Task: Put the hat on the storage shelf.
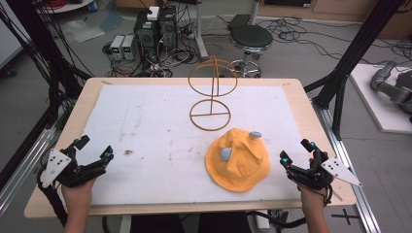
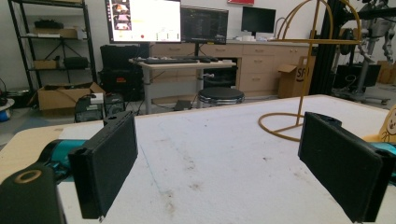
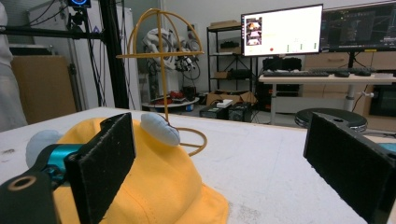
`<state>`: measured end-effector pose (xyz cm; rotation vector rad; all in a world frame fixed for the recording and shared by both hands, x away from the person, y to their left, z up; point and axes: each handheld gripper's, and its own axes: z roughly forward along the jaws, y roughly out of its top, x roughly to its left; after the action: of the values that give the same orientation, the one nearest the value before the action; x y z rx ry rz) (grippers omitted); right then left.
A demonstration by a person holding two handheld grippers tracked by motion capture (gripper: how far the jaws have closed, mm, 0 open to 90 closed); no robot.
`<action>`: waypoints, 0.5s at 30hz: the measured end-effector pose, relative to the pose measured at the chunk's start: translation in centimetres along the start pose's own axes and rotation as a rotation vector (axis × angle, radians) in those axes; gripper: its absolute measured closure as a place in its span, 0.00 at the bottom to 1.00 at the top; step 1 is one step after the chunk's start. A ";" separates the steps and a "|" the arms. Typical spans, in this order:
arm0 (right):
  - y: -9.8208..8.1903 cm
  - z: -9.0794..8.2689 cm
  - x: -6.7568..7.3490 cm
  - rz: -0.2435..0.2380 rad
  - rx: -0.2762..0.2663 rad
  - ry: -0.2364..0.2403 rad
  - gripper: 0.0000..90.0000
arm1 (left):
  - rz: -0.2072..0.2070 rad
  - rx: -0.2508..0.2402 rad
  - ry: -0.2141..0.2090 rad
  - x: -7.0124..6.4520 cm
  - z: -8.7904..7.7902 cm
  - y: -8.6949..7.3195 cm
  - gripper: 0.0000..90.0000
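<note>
The right gripper (image 1: 297,151) sits at the near right edge of the table (image 1: 58,160), its jaws spread wide with nothing between them. Just to its left, close but not touching, lies the yellow hat (image 1: 238,160), brim down on the white mat (image 1: 155,126); in the right gripper view the hat (image 3: 154,186) rises behind that gripper's left jaw, partly hidden by it. Two grey ears (image 1: 226,154) sit on the hat's crown, one toward the near side and one at the far edge. Beyond the hat, farther from the right gripper, stands a wire hat stand (image 1: 212,92) with a round base ring and a domed top on a thin post; the base seems to lie just clear of the hat's brim, though the angle makes that hard to judge. The left gripper (image 1: 94,148) rests at the near left edge, well apart from the hat, jaws likewise spread wide and empty, and its own view shows bare mat between them with the stand (image 2: 306,70) ahead to the right.
</note>
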<state>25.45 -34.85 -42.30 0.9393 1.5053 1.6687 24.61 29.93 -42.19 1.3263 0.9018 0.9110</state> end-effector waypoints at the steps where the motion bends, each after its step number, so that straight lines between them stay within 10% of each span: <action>1: 0.0 0.0 0.0 0.003 0.001 -0.001 0.10 | -0.001 0.000 0.000 0.0 0.0 0.0 0.14; 15: 0.1 0.2 0.4 -0.014 0.008 0.020 0.10 | 0.002 0.004 -0.002 0.0 0.0 -0.1 0.14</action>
<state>25.39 -34.39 -42.14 0.9161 1.5296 1.6680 24.61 29.89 -42.24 1.3311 0.9014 0.9096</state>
